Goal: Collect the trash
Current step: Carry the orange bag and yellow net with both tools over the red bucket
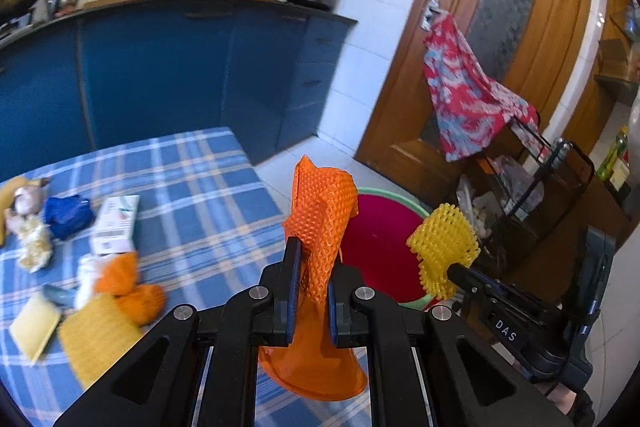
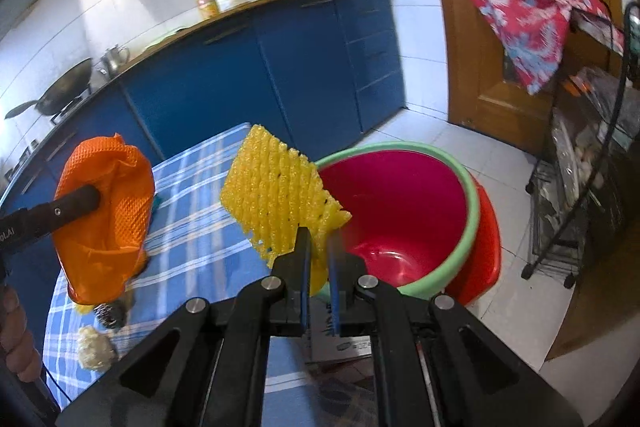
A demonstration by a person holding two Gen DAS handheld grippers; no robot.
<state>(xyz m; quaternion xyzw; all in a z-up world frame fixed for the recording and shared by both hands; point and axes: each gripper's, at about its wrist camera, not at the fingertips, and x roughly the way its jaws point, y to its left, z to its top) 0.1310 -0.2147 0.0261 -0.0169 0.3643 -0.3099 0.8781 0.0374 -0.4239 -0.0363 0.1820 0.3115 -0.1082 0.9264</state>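
My left gripper [image 1: 314, 267] is shut on an orange foam net sleeve [image 1: 322, 223], held above the table's right edge; the sleeve also shows in the right wrist view [image 2: 106, 211]. My right gripper [image 2: 320, 247] is shut on a yellow foam net [image 2: 276, 195], also visible in the left wrist view [image 1: 444, 247]. Both nets hang close to a red bin with a green rim [image 2: 404, 211], standing on the floor beside the table; it shows behind the orange sleeve too [image 1: 380, 247].
The blue plaid table [image 1: 192, 187] carries more trash: a blue wrapper [image 1: 68, 213], a white carton [image 1: 116, 223], orange and yellow nets [image 1: 120, 291], a sponge [image 1: 34, 325]. A black wire cart [image 2: 580, 155] with a red floral cloth [image 1: 468, 87] stands right.
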